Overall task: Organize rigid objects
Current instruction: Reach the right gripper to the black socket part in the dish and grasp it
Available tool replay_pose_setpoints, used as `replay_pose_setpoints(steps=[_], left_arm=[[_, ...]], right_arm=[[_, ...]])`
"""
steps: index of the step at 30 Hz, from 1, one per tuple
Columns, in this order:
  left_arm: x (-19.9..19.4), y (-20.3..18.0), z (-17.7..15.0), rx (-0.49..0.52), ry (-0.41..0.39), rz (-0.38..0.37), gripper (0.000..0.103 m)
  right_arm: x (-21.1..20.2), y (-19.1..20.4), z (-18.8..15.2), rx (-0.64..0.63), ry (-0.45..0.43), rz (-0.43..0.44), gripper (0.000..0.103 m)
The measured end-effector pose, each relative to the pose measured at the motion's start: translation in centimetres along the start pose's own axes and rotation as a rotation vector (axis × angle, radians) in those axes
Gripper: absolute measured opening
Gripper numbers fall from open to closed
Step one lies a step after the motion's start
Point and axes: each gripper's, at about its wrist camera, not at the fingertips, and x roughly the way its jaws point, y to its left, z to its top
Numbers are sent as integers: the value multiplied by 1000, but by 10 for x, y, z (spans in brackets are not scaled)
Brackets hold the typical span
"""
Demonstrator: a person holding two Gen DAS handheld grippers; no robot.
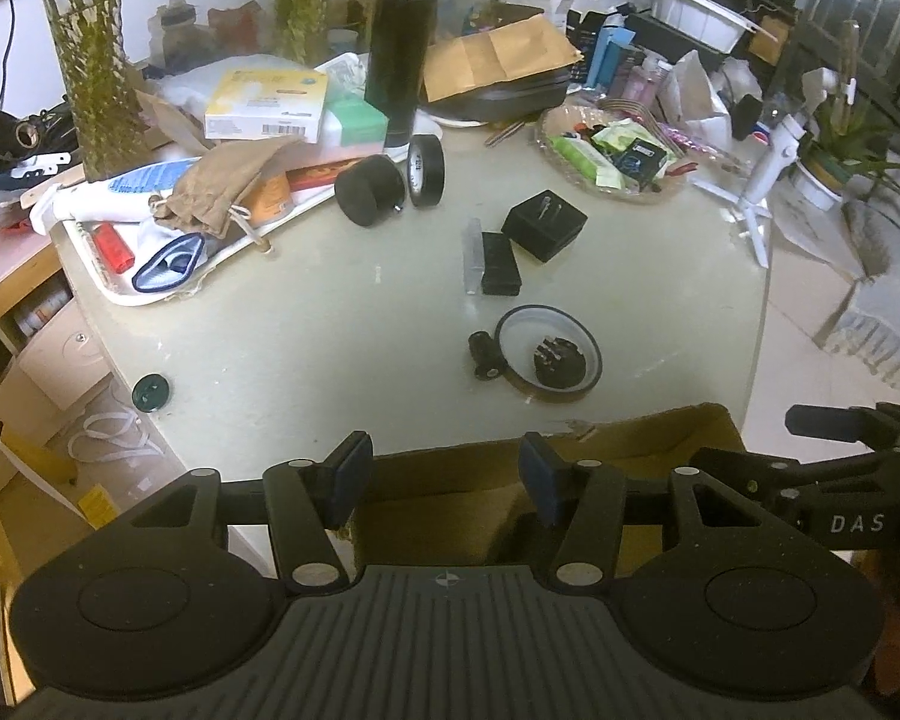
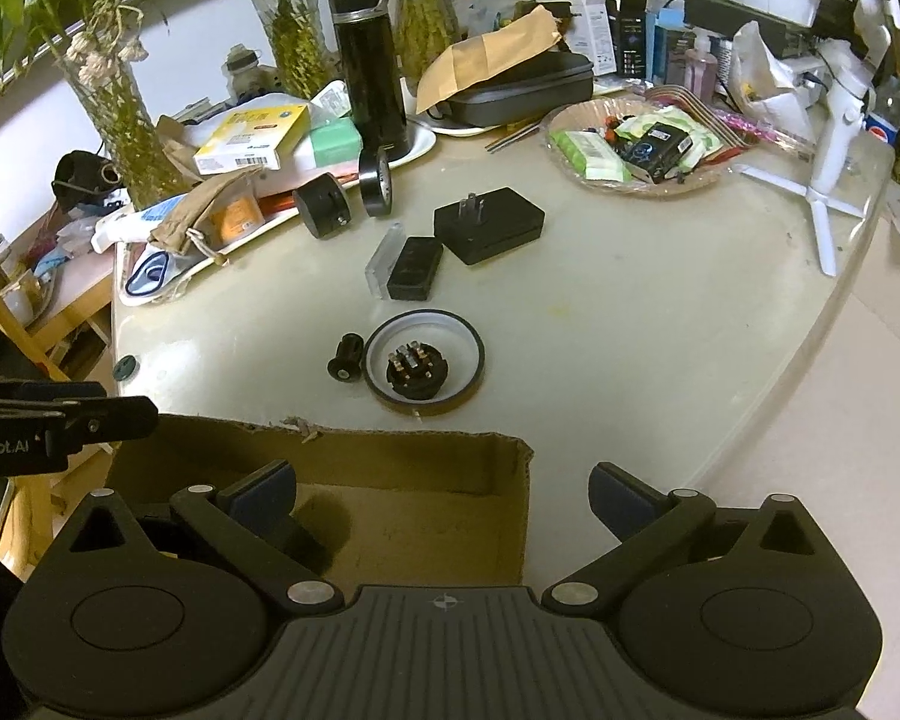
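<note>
left gripper [image 1: 444, 480]: jaws partly apart, nothing between the pads, hanging over the cardboard box [image 1: 660, 438]
right gripper [image 2: 444, 495]: jaws spread wide, empty, over the same cardboard box [image 2: 402, 516] at the near table edge
box: open top, torn rim, sits on the pale table [image 2: 630, 300]; contents can't be made out
tape ring [image 2: 424, 363]: flat on table just beyond the box, a round black multi-pin plug [image 2: 413, 367] sitting inside it
small black cylinder [image 2: 345, 355]: just left of the ring, touching or nearly
power adapter [image 2: 489, 224]: black, prongs up, mid-table
black rectangular block [image 2: 414, 267]: beside a clear plastic case [image 2: 384, 261], just in front of the adapter
black caster wheel [image 2: 322, 204] + black tape roll [image 2: 375, 183]: further back, on edge, side by side
black flask [image 2: 369, 60]: upright behind them, amid clutter
</note>
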Motion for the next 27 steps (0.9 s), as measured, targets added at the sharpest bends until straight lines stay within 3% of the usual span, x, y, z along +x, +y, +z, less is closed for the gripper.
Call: replay_pose_setpoints(steps=[11,21,27], left_arm=[[-1,2,0,-14,-7,-4,53],[-1,1,0,-12,-2,0,54],[2,5,2,-29,3,2,54]], right_arm=[[10,-7,25,-15,-32,-31,103],[44,-17,51,-30,4,21,102],[65,-26,61,4,40,59,89]])
